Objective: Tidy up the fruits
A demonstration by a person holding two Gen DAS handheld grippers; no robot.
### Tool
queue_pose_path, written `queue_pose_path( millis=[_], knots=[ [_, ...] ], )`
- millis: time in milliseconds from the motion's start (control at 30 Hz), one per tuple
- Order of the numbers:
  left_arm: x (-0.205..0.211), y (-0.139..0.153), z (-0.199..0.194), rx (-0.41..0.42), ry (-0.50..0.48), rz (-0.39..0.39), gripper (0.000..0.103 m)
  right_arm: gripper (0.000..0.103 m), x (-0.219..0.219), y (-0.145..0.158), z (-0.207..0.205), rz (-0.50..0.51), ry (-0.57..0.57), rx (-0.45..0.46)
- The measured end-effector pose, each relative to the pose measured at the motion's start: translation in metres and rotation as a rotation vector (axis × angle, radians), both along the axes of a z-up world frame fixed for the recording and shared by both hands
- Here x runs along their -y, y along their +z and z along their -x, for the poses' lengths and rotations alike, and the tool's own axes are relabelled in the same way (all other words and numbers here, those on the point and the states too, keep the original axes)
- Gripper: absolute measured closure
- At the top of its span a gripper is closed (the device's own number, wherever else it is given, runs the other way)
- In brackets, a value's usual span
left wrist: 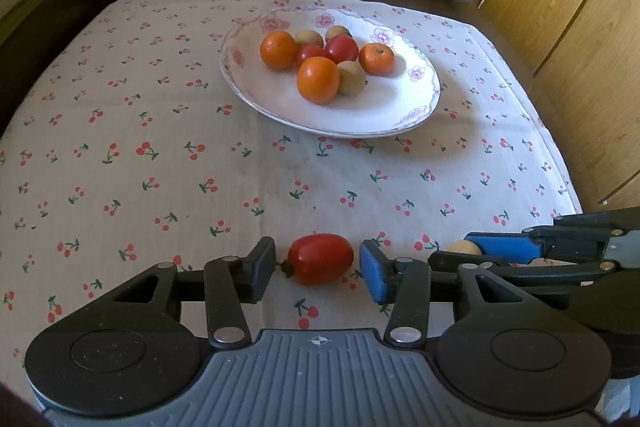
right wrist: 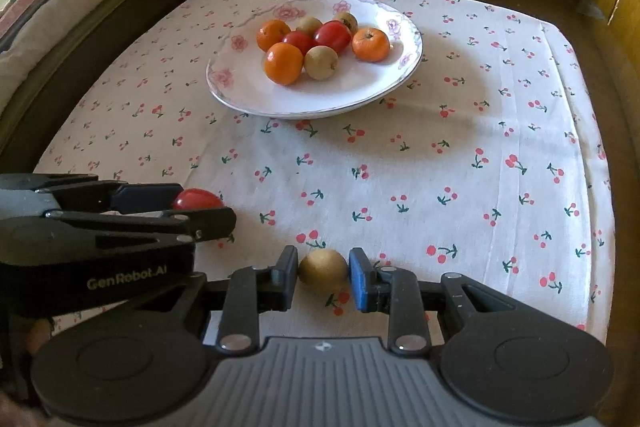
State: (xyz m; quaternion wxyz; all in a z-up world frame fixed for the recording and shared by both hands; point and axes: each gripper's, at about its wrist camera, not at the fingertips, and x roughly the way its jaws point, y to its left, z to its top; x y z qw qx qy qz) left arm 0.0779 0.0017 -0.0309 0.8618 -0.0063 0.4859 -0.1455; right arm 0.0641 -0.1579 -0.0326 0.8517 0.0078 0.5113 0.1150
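Near of the plate (left wrist: 424, 95), on the counter, the left hand-held gripper (left wrist: 318, 269) straddles a tomato (left wrist: 320, 264), pads clear. The right hand-held gripper (right wrist: 323, 277) clamps a brown fruit (right wrist: 322, 270). Next, probably: grip the tomato, carry both to the plate.

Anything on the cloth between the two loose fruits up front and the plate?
Nothing visible. Bare tablecloth lies between the red tomato at the left gripper, the brown fruit at the right gripper, and the plate. The plate's near half is free.
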Motion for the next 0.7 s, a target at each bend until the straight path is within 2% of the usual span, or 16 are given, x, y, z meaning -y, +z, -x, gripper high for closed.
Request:
queue_pose_path(
  millis=[133, 267, 400, 700],
  knots=[
    [-0.0025, -0.0011, -0.0035, -0.007, 0.017, 0.008, 0.039, 0.074, 0.0015, 0.0007, 0.0005, 0.004, -0.004, 0.0],
    [0.0, -0.0016, -0.0034, -0.002, 0.01, 0.001, 0.039, 0.074, -0.0008, 0.0014, 0.0025, 0.025, 0.003, -0.004],
    [0.0053, -0.0007, 0.0012, 0.011, -0.023, -0.024, 0.054, 0.074, -0.0028, 0.0018, 0.005, 0.035, 0.0, -0.008],
    [0.0003, 0.0025, 0.0036, -0.014, -0.008, 0.011, 0.061, 0.075, -0.0006, 0.0094, 0.0095, 0.016, -0.021, 0.004]
  ],
)
